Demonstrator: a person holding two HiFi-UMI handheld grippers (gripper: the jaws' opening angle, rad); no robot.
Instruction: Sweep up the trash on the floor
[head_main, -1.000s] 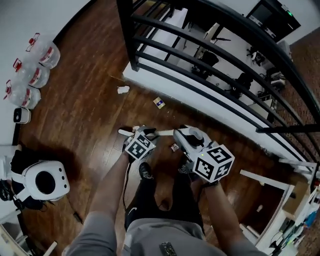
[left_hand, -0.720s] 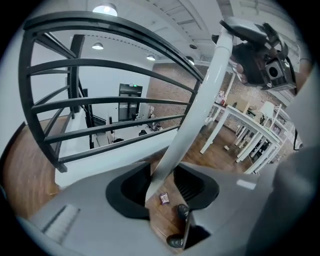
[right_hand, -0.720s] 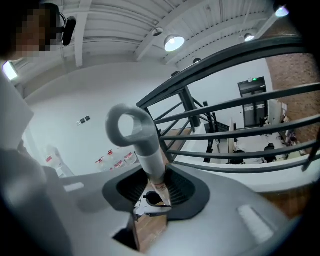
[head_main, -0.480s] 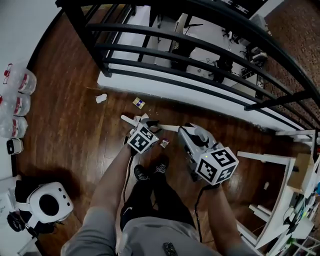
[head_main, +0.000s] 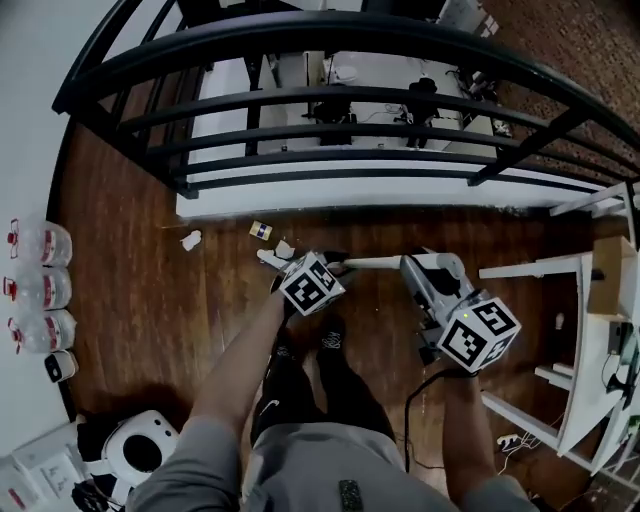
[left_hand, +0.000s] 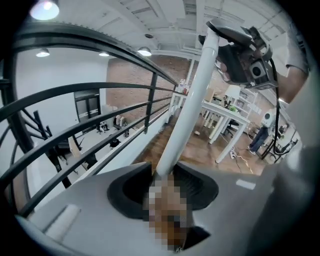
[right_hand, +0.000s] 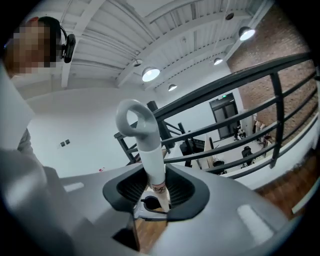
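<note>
A white broom handle (head_main: 372, 263) runs level between both grippers in the head view. My left gripper (head_main: 288, 262) is shut on its lower part, and the jaws have just been closing on the pole (left_hand: 192, 100). My right gripper (head_main: 418, 270) is shut on the handle near its looped grey end (right_hand: 135, 117). In the left gripper view the right gripper (left_hand: 245, 55) shows at the top of the pole. Trash lies on the dark wood floor left of the left gripper: a crumpled white scrap (head_main: 190, 239), a small box (head_main: 260, 230) and a white piece (head_main: 283, 248). The broom head is hidden.
A black railing (head_main: 330, 130) curves across the far side, with a white ledge below it. Water bottles (head_main: 35, 285) stand at the left wall and a white round device (head_main: 140, 450) at lower left. A white table frame (head_main: 540, 270) is at the right. The person's shoes (head_main: 330, 345) are below the grippers.
Both grippers have moved right and up with the handle, and the view has swung. The trash now lies farther left of the left gripper, and the railing fills more of the top.
</note>
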